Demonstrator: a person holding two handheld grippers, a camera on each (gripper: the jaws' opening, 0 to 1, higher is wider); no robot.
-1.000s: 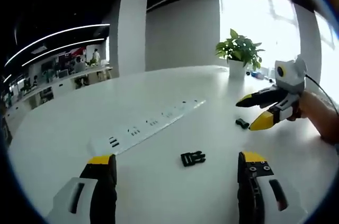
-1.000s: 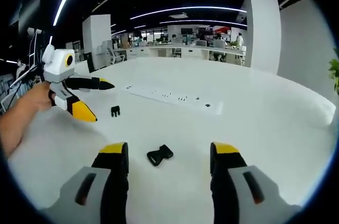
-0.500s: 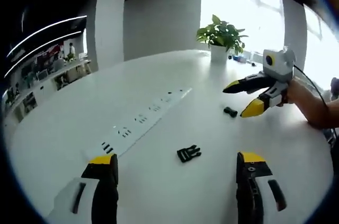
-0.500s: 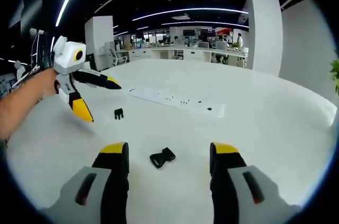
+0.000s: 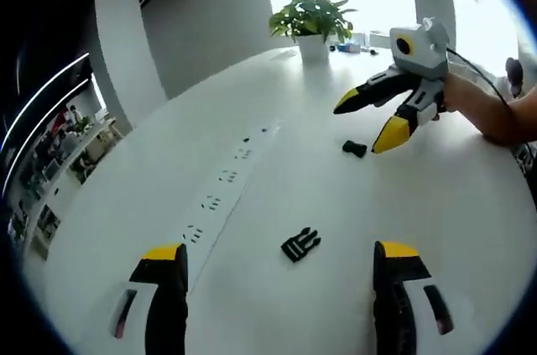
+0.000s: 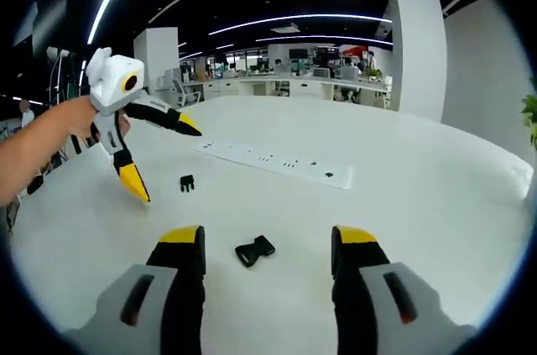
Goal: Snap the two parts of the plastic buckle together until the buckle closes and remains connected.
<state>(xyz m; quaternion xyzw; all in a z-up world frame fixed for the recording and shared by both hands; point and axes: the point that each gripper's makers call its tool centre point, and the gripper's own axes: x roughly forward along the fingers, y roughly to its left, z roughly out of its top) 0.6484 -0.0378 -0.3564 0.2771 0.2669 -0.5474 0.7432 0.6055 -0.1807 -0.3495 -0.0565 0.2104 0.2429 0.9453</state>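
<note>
Black buckle halves (image 5: pixel 300 246) (image 5: pixel 354 148) lying apart; left gripper (image 6: pixel 159 158) swinging closer, right gripper (image 5: pixel 384 116) too, both jaws spread, empty.

potted plant (image 6: pixel 530 124): cut by edge | office desks (image 6: pixel 294 78): too small to tell

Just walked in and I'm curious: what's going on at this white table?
A person holds a gripper in each hand above two separate black buckle pieces. The left gripper is open over the pronged buckle half; the right gripper is open over the socket half. Neither piece is picked up yet. A power strip lies beyond them.
</note>
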